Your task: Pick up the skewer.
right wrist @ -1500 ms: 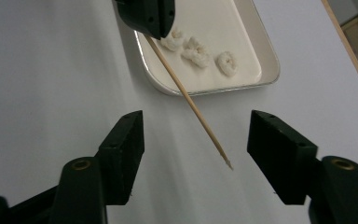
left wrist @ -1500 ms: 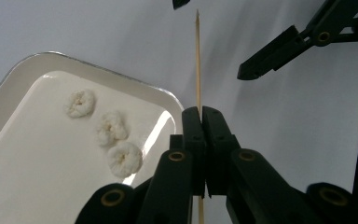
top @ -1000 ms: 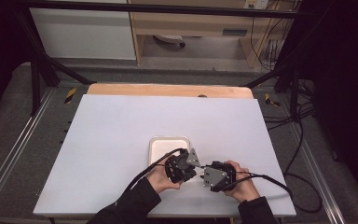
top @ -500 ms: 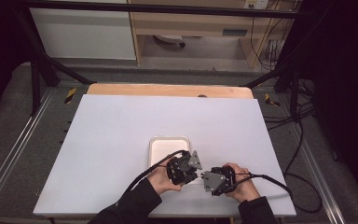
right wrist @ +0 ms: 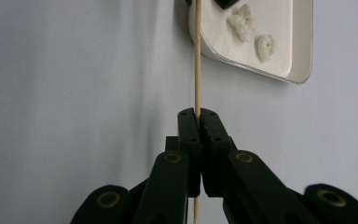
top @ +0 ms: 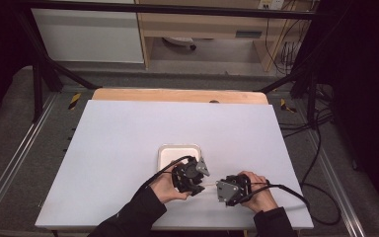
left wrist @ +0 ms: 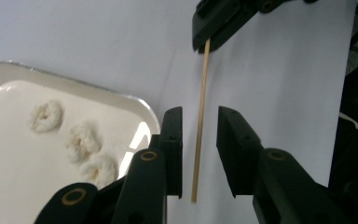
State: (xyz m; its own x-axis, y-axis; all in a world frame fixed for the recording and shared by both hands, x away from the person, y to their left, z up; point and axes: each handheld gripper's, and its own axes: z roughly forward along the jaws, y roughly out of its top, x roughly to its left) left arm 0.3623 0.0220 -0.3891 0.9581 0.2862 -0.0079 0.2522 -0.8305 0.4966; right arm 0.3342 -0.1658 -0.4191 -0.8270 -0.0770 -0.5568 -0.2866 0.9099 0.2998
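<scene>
Low in the frame, the right gripper (right wrist: pixel 197 116) pinches a thin, pale wooden skewer (right wrist: pixel 197 60) so it stays level above the white table (top: pixel 118 148). The left gripper (left wrist: pixel 199 140), jaws just opened, straddles it untouched, probably handing it over. Beyond sits a white rectangular tray (top: pixel 167 154) of pale dough rings (left wrist: pixel 81 137).

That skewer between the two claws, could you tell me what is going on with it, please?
A person is passing a thin wooden skewer from one claw to the other above the white table. The right claw is shut on one end of it. The left claw has just been opening; the skewer stands between its jaws, apart from both pads. Beside them, a white tray holds three pale dough rings, none yet on the skewer.
</scene>
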